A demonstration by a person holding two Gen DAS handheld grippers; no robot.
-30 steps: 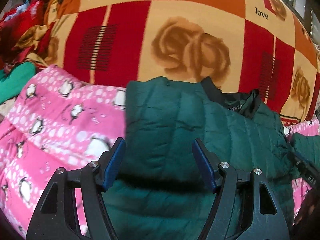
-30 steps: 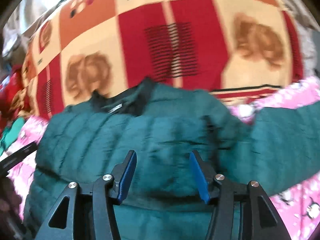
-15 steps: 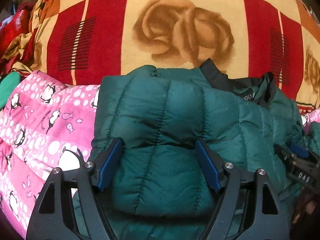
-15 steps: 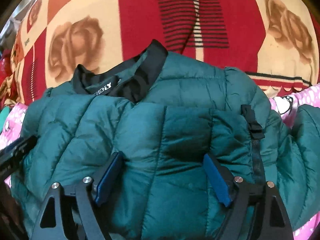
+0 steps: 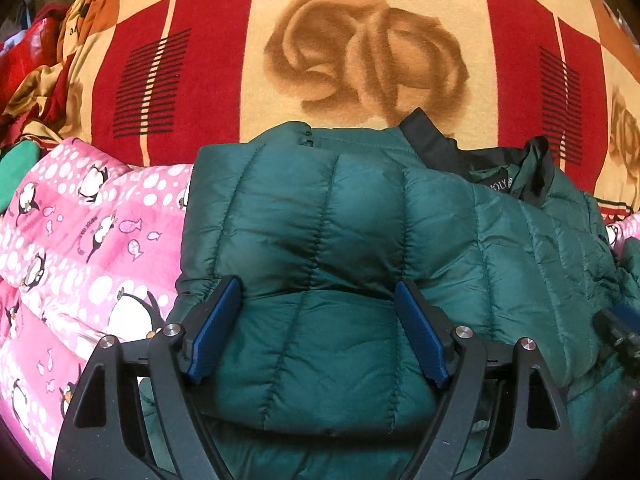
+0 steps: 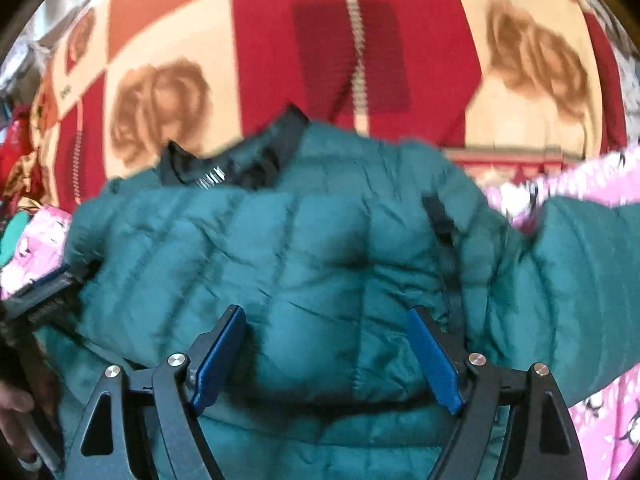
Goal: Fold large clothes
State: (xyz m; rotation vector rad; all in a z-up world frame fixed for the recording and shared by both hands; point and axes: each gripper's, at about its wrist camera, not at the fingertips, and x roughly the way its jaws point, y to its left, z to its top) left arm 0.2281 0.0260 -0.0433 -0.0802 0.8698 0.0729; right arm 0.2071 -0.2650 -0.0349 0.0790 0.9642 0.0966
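Note:
A dark green quilted puffer jacket (image 5: 352,232) with a black collar (image 5: 440,144) lies folded on the bed, its bottom half laid over its top. My left gripper (image 5: 318,300) is open, its blue pads straddling the folded edge on the jacket's left side. My right gripper (image 6: 326,328) is open over the jacket's (image 6: 320,248) right side. One sleeve (image 6: 580,280) stretches out to the right. The left gripper shows at the right wrist view's left edge (image 6: 44,292).
A red, orange and cream rose-patterned blanket (image 5: 360,48) covers the bed behind the jacket. A pink penguin-print quilt (image 5: 80,240) lies under and left of it, and shows at right (image 6: 600,408). Red and green cloths (image 5: 24,92) are piled far left.
Both grippers moved forward over the jacket, then the right one drew back a little; its view is now blurred. The folded jacket has settled flat. Both jaws stay open.

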